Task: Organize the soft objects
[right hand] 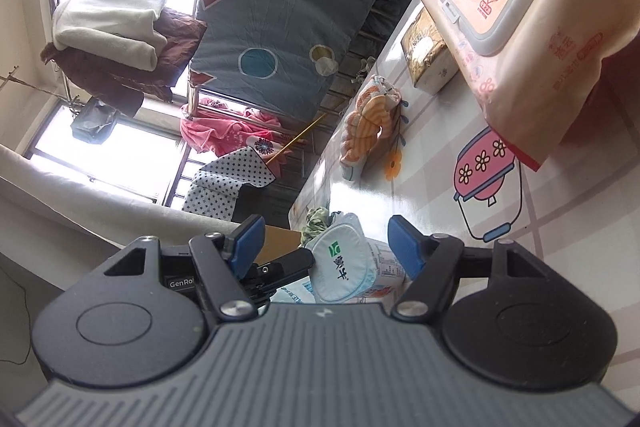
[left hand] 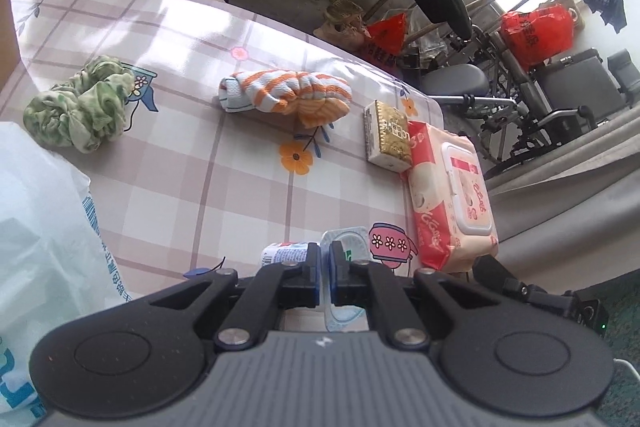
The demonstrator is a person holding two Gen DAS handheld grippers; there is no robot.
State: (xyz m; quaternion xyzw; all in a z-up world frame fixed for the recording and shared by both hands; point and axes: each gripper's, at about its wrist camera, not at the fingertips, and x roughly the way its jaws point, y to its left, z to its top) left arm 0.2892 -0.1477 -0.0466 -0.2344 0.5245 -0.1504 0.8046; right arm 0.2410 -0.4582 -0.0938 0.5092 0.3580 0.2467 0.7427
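Left gripper [left hand: 327,269] tilted downward, fingers [left hand: 313,267] pinching milk pouch [left hand: 346,241].

My right gripper [right hand: 326,247] stands open around the yogurt cup [right hand: 342,263]; the wipes pack [right hand: 516,11] lies beyond my right finger.

You see an orange-and-white striped cloth [left hand: 286,97], a mottled green cloth [left hand: 80,103] (left of frame), and a pink-checked tablecloth [left hand: 168,163].
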